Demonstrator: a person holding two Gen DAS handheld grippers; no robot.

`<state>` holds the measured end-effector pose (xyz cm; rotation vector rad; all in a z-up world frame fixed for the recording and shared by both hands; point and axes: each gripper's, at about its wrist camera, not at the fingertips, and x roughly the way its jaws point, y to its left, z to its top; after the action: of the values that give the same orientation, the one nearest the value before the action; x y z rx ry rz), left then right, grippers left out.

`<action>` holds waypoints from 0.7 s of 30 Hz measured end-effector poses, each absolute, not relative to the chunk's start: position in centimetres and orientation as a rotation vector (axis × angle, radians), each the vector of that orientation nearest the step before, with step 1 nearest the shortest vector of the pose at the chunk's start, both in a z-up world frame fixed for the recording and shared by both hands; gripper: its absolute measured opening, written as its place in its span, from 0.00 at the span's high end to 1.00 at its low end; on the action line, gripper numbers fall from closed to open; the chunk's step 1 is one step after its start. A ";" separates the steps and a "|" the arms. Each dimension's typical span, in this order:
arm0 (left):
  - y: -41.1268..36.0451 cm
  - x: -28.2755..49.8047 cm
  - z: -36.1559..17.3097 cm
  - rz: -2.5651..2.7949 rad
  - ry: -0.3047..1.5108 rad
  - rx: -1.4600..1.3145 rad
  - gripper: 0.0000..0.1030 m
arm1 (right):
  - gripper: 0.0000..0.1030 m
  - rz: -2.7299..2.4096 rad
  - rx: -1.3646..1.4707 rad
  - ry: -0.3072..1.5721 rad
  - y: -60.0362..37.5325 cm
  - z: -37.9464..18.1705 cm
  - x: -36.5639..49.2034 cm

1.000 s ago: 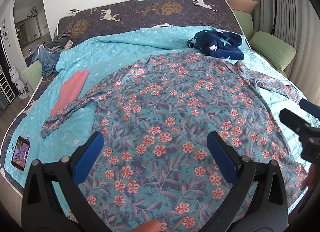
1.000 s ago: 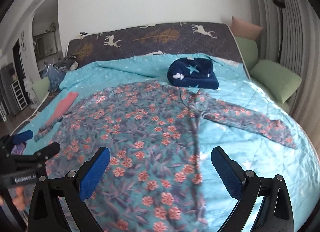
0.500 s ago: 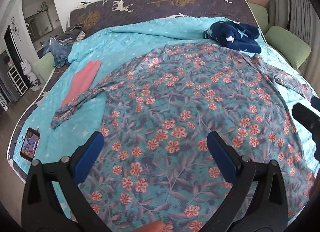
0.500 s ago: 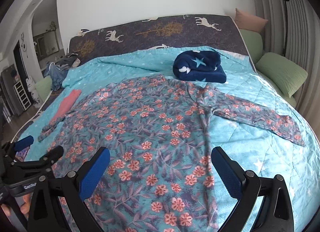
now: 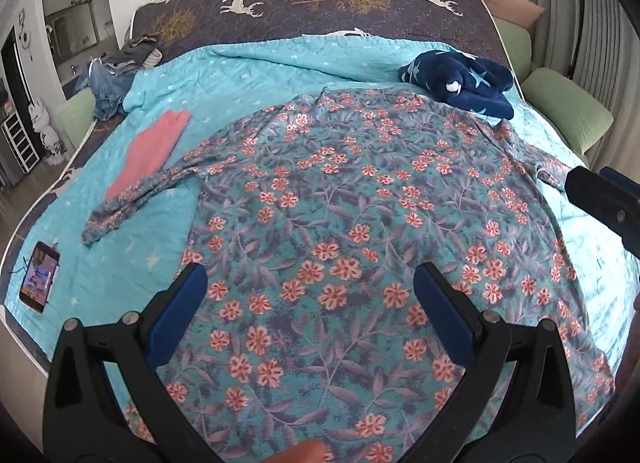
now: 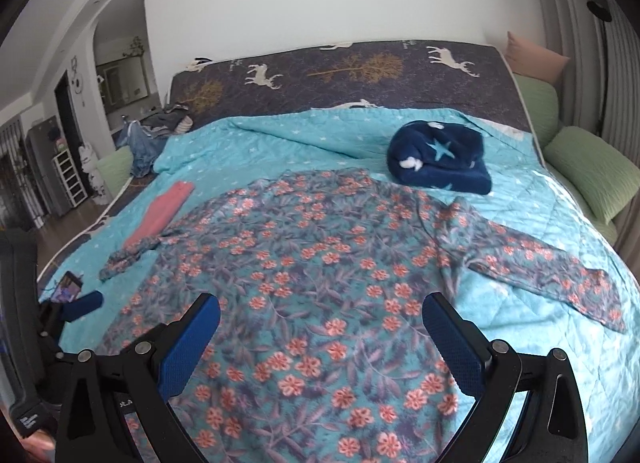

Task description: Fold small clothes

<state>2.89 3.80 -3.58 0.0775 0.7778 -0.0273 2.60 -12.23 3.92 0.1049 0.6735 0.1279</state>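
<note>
So here I've got both sets of fingers spread wide and holding nothing, left gripper (image 5: pixel 308 303) and right gripper (image 6: pixel 320 335) hovering over the hem end of the dress (image 5: pixel 360 223). It's lying flat on the bed (image 5: pixel 240 75), the skirt running between and beyond both pairs of fingers, one sleeve (image 5: pixel 140 195) out past my left fingers and the other sleeve (image 6: pixel 552 271) out past my right ones.

No fold made yet by the look of it. My plan: bring each sleeve in across the body first, pinching near the cuff and dragging low so the fabric doesn't bunch, then take the hem corners with both grippers and carry them up toward the collar together. It's thin floppy cloth, so uneven lifting would probably skew the fold.

Stuff around: a pink cloth (image 5: pixel 152 151) lies touching the far-left sleeve, so I could snag both in one pinch. A navy blanket (image 6: pixel 440 159) sits just beyond the collar, right where the hem wants to land. A phone (image 5: pixel 38 283) is at the bed edge left of my left fingers, well apart from the dress.
</note>
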 end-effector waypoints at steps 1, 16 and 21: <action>3.9 2.9 -3.6 -0.023 0.780 0.077 0.01 | 0.00 0.126 0.104 0.671 -12.1 3.9 2.7; 4.9 3.3 -4.0 -0.027 0.789 0.082 0.01 | 0.00 0.143 0.100 0.718 -10.9 3.0 3.7; 5.4 3.4 -4.1 -0.024 0.797 0.075 0.01 | 0.00 0.156 0.080 0.730 -10.0 2.9 4.0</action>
<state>3.43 5.43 -4.13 0.0752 0.7971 -0.0242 4.03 -10.05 2.89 0.0796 0.7299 0.1560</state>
